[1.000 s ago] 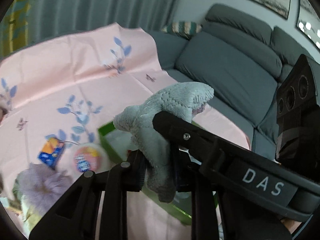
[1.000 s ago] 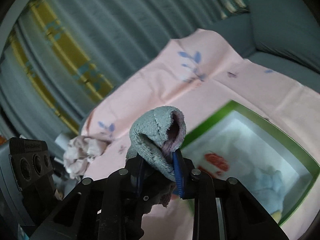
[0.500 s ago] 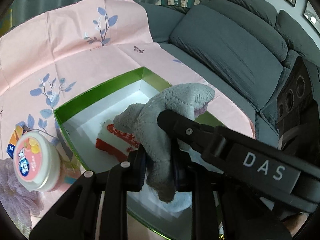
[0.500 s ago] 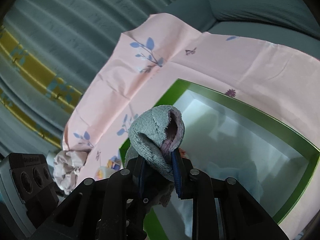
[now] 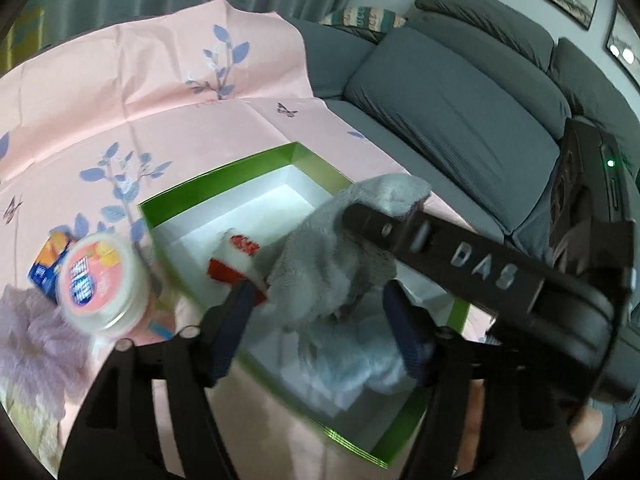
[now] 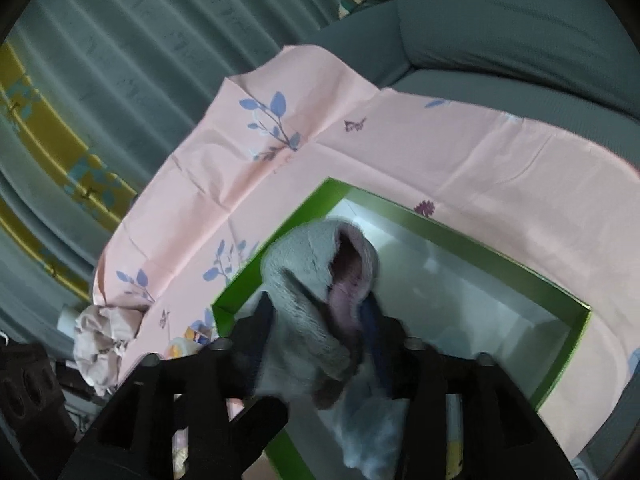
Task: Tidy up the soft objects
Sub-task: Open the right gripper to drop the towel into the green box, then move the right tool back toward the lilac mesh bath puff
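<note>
Grey sofa behind, pink floral cloth (image 5: 132, 120) over the worktop. We're at the drop step: left tongs (image 5: 320, 316) spread wide, right tongs (image 6: 316, 320) gripping the grey towel (image 5: 332, 268) above the green box (image 5: 224, 172). Next: lower it in, then let go w/ the right.
</note>
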`<control>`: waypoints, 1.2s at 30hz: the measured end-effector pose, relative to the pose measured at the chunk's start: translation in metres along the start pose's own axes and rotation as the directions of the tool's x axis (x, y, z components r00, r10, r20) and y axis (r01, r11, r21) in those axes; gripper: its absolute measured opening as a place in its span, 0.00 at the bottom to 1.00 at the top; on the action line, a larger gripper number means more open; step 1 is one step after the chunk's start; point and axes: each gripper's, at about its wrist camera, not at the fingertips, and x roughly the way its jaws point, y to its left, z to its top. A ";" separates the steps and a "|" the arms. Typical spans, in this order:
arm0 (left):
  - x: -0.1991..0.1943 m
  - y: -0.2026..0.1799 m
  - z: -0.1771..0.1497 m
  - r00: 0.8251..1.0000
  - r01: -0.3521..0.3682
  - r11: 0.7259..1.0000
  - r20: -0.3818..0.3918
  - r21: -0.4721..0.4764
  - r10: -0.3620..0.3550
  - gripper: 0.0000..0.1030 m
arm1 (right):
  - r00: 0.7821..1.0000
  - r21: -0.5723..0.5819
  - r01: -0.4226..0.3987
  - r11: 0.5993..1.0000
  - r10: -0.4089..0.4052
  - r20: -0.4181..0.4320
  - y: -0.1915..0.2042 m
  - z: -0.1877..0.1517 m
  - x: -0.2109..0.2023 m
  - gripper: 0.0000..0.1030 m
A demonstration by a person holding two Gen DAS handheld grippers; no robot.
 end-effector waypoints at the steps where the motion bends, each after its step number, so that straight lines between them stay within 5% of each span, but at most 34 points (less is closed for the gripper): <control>1: -0.008 0.002 -0.003 1.000 0.000 1.000 0.009 -0.009 0.000 0.75 | 1.000 -0.013 -0.006 1.000 0.006 0.012 0.004 0.000 -0.005 0.69; 7: -0.053 0.022 -0.025 0.994 -0.081 0.995 0.069 -0.053 0.085 0.91 | 0.998 -0.086 -0.012 0.996 0.017 0.062 0.029 -0.006 -0.024 0.79; 13: -0.099 0.063 -0.064 0.975 -0.178 0.972 0.106 -0.151 0.195 0.95 | 0.994 -0.193 -0.049 0.980 0.067 0.088 0.070 -0.019 -0.041 0.87; 19: -0.137 0.121 -0.119 0.922 -0.339 0.887 0.079 -0.314 0.380 0.95 | 0.977 -0.305 -0.202 0.931 0.213 0.001 0.123 -0.047 -0.044 0.88; 24: -0.152 0.159 -0.154 0.887 -0.404 0.809 0.034 -0.426 0.461 0.95 | 0.959 -0.366 -0.282 0.887 0.255 -0.122 0.168 -0.080 -0.016 0.88; 29: -0.163 0.181 -0.180 0.883 -0.402 0.760 0.005 -0.511 0.470 0.95 | 0.949 -0.415 -0.287 0.863 0.198 -0.246 0.204 -0.123 0.032 0.88; 32: -0.165 0.192 -0.186 0.865 -0.439 0.726 -0.030 -0.529 0.501 0.95 | 0.955 -0.435 -0.245 0.866 0.138 -0.264 0.212 -0.143 0.061 0.74; 36: -0.168 0.198 -0.186 0.862 -0.440 0.724 -0.023 -0.531 0.506 0.95 | 0.947 -0.438 -0.214 0.873 0.076 -0.311 0.210 -0.157 0.097 0.60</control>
